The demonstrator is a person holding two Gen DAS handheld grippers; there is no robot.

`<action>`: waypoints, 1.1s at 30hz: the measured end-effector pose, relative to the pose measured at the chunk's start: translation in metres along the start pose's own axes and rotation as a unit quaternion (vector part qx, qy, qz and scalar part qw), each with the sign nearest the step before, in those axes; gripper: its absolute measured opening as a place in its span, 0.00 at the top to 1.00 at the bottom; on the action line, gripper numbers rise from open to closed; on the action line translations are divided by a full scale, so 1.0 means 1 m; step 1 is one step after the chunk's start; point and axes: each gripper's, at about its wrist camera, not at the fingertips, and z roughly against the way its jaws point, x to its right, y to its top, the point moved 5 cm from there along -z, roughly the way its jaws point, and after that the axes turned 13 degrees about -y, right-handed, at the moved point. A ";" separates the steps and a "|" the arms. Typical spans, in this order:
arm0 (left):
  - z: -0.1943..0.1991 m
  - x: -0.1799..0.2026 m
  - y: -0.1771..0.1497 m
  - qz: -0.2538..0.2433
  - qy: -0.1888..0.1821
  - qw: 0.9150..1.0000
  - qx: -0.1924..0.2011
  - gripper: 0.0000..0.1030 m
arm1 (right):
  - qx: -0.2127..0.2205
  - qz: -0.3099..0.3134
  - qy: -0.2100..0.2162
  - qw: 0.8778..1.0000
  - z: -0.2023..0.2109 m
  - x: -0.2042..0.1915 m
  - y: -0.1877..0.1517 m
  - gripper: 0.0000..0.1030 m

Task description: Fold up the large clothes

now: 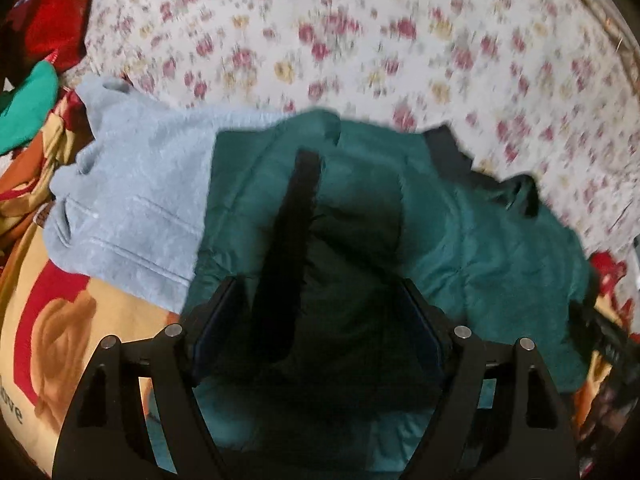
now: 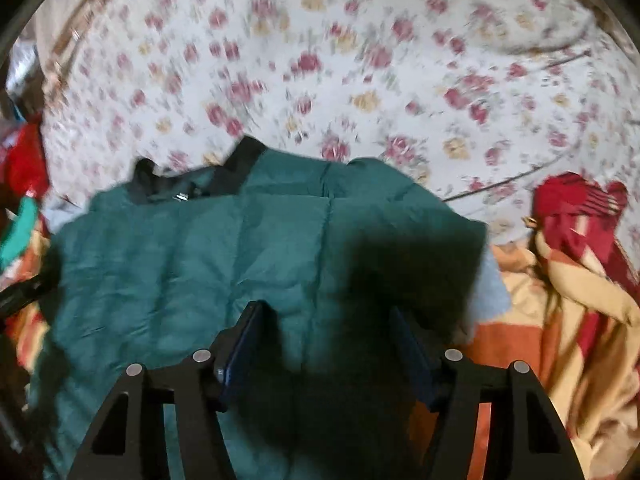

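A dark green quilted jacket [image 1: 460, 240] with black collar and trim lies spread on the bed. It also shows in the right wrist view [image 2: 200, 264]. My left gripper [image 1: 320, 288] is open, its fingers [image 1: 218, 312] wide apart just above the jacket, over a black strip [image 1: 296, 232] of its front. My right gripper [image 2: 328, 320] is open above the jacket's right part, with nothing between its jaws. The black collar [image 2: 236, 168] lies at the far edge. Both views are motion-blurred.
A light blue fleece garment [image 1: 132, 192] lies left of the jacket. A floral bedsheet [image 2: 360, 60] covers the far bed. A red and tan blanket [image 2: 560, 288] lies at the right, with red and teal clothes [image 1: 32, 100] at the far left.
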 end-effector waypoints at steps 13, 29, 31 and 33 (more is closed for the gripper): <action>-0.019 0.003 -0.007 -0.028 0.024 0.999 0.000 0.21 | 0.030 -0.014 0.022 0.999 0.046 -0.005 -0.004 0.39; -0.024 0.008 -0.013 -0.049 0.040 0.998 0.007 0.17 | 0.001 0.041 0.016 0.999 0.026 -0.044 -0.038 0.39; -0.024 0.009 -0.013 -0.049 0.040 0.998 0.008 0.17 | 0.015 0.031 0.027 0.999 0.047 -0.036 -0.040 0.39; -0.025 0.009 -0.013 -0.051 0.042 0.998 0.010 0.16 | 0.029 0.025 0.025 0.999 0.063 -0.025 -0.045 0.39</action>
